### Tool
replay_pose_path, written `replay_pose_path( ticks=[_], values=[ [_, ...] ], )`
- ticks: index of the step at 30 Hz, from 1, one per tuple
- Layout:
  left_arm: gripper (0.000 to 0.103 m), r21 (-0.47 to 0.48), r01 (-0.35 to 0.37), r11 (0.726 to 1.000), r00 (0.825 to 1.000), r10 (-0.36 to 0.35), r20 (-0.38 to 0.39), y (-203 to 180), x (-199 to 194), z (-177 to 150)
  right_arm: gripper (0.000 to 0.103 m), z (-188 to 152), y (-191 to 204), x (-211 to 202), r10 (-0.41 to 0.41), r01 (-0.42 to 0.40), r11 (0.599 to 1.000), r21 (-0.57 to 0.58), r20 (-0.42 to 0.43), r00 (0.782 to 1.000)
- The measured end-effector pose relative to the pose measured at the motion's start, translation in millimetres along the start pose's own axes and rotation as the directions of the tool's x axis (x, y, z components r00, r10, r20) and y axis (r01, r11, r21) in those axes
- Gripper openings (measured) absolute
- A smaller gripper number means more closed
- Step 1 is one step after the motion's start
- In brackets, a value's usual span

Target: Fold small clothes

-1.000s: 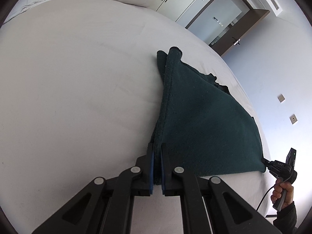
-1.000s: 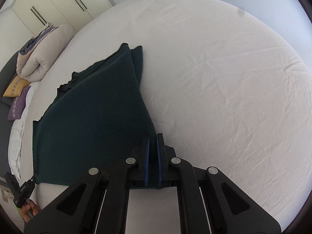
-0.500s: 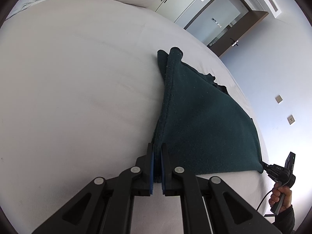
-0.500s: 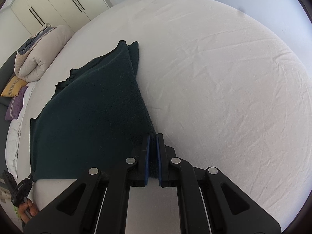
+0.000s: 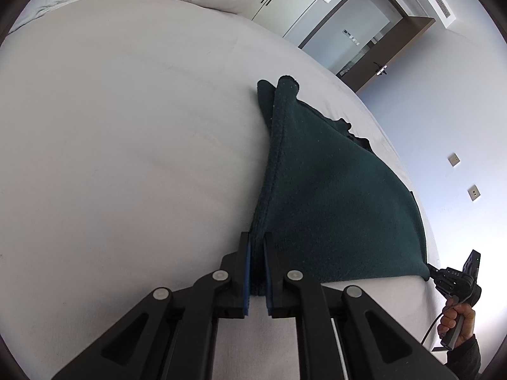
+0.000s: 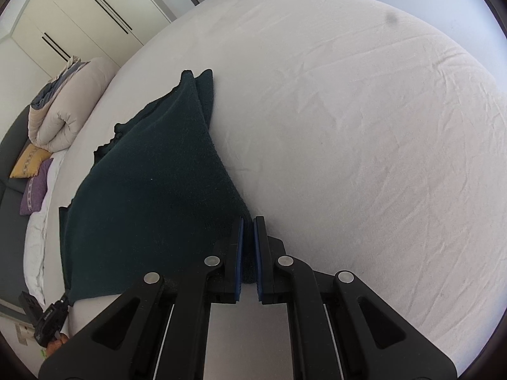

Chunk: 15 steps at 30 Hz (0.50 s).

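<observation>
1. Since a second ago the right gripper has eased its hold, the gap between its fingers a little wider, and the dark green cloth lies lower toward the bed.
2. Left gripper: its fingers are clamped on one near corner of the cloth.
3. Right fingers are slightly apart with the other near corner between them, barely pinched.
4. Holding both corners keeps the near edge stretched straight, so the upper layer settles evenly over the lower.
5. Far corners already rest on the bed, roughly matched.
6. Beyond, a rolled duvet and cushions sit at the bed's far edge, well apart.
</observation>
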<state>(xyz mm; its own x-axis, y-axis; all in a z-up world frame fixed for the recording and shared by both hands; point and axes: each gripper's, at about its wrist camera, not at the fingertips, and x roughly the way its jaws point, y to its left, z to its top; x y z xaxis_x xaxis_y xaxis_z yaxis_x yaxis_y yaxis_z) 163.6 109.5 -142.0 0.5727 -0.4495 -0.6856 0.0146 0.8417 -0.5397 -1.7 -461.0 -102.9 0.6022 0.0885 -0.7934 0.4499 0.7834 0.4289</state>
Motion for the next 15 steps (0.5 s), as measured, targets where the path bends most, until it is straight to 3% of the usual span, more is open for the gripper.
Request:
replay_pose_path(
  ticks=[2,4,5,8,11,15],
  values=[
    [0.012,-0.016,0.014,1.000,1.000,-0.014,-0.003,4.8,-0.4,1.6,0.009,-2.9,-6.5,-7.7,0.047,-0.047,0.997,0.062,0.009,0.999],
    [0.013,-0.007,0.009,1.000,1.000,-0.009,0.000,4.5,-1.2,1.2,0.025,-5.2,-8.6,-19.8,0.052,-0.056,0.994,0.091,0.048,0.997],
    [0.013,-0.001,0.003,1.000,1.000,-0.003,0.002,4.3,-1.1,1.5,0.027,-5.5,-6.7,-26.6,0.043,-0.049,0.995,0.082,0.076,0.996],
    [0.015,0.011,-0.008,1.000,1.000,0.007,0.006,4.5,-0.5,3.0,0.028,-2.7,2.8,-40.0,0.007,-0.012,0.999,0.039,0.130,0.991],
    [0.015,0.006,-0.001,1.000,1.000,0.001,0.006,5.6,0.3,4.1,0.028,1.1,10.7,-37.6,-0.001,-0.001,1.000,0.012,0.127,0.992],
    [0.015,0.015,-0.004,1.000,1.000,0.004,0.008,2.5,2.6,4.4,0.028,-5.8,20.4,-15.4,-0.033,0.035,0.999,-0.033,0.055,0.998]
  ],
)
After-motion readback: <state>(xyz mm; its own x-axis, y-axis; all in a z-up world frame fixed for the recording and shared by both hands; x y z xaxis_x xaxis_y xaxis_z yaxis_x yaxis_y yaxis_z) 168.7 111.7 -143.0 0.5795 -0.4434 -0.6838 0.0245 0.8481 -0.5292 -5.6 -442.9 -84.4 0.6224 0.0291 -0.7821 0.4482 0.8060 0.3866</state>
